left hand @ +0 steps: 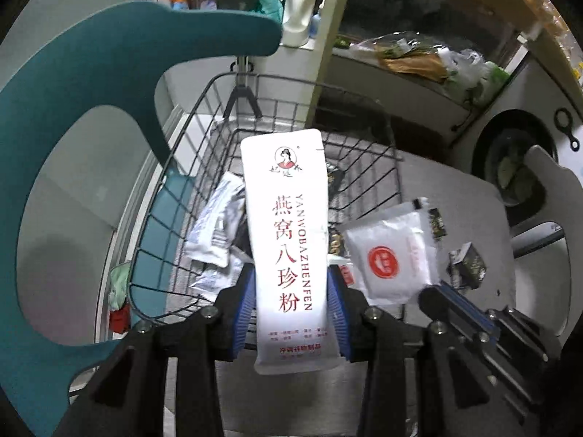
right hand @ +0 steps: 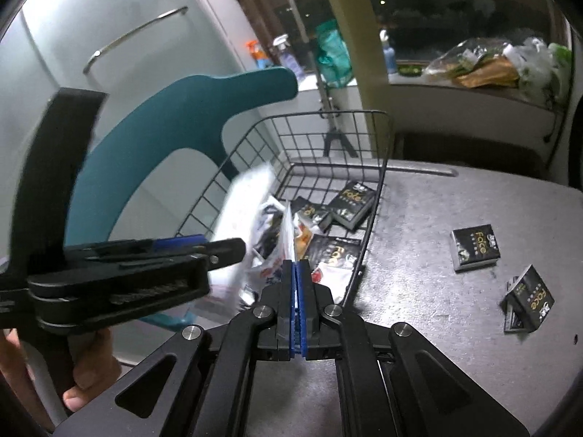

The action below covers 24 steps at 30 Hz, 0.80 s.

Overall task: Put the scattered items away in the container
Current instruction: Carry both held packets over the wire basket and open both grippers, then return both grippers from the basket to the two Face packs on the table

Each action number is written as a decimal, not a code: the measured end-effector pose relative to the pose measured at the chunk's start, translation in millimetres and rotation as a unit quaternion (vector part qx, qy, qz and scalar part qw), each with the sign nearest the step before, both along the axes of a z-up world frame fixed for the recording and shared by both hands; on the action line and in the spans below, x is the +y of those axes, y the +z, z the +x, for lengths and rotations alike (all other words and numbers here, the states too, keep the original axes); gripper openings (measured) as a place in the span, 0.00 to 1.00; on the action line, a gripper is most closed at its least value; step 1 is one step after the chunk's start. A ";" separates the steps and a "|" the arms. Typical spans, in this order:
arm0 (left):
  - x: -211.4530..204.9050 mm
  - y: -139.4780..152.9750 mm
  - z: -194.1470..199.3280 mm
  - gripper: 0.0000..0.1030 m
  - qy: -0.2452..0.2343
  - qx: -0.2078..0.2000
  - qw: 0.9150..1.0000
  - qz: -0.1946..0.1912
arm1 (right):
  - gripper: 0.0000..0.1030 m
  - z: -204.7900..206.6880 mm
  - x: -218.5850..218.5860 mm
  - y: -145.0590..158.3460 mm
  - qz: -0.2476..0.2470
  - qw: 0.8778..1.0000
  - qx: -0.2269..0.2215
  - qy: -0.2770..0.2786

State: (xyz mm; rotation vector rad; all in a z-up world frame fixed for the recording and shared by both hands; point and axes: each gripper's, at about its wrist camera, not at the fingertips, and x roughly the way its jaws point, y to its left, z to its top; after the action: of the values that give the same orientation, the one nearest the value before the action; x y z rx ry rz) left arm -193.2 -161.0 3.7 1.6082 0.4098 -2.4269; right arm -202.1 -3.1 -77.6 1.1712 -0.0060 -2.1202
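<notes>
My left gripper [left hand: 291, 287] is shut on a long white sachet with red Chinese print [left hand: 284, 240], held over the black wire basket [left hand: 204, 167]. In the right wrist view this sachet is a white blur [right hand: 240, 211] above the basket's near wall [right hand: 371, 218]. My right gripper [right hand: 296, 273] is shut on the edge of a thin clear packet with a red round mark [left hand: 390, 258], held at the basket's near right corner. The basket holds white sachets [left hand: 218, 222] and black "Face" packs [right hand: 353, 204]. Two black packs [right hand: 473, 247] [right hand: 528, 298] lie on the grey table.
A teal chair back [left hand: 91, 83] curves close behind the basket's left side. A grey tabletop [right hand: 437, 200] extends right. A white fridge [right hand: 120, 36], spray bottles [right hand: 284, 51], a white jug [left hand: 300, 3] and plastic bags on a sill [right hand: 503, 62] stand behind.
</notes>
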 end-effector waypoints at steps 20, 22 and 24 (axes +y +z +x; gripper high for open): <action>114.0 14.3 -14.0 0.66 -0.119 0.039 0.991 0.035 | 0.74 -37.2 190.1 -9.5 0.092 0.983 0.050 -0.154; 135.2 8.8 -20.7 0.68 -0.136 0.037 0.989 0.037 | 0.74 -42.9 196.2 -22.4 0.119 0.980 0.053 -0.148; 154.0 -1.4 -28.4 0.69 -0.148 0.030 0.988 0.041 | 0.74 -50.1 198.1 -36.2 0.137 0.979 0.051 -0.140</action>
State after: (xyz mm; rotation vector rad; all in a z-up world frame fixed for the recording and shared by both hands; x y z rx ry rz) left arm -221.6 -6.9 2.3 1.7416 0.3012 -2.7136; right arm -252.3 195.0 -113.8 1.2766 0.1828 -2.4896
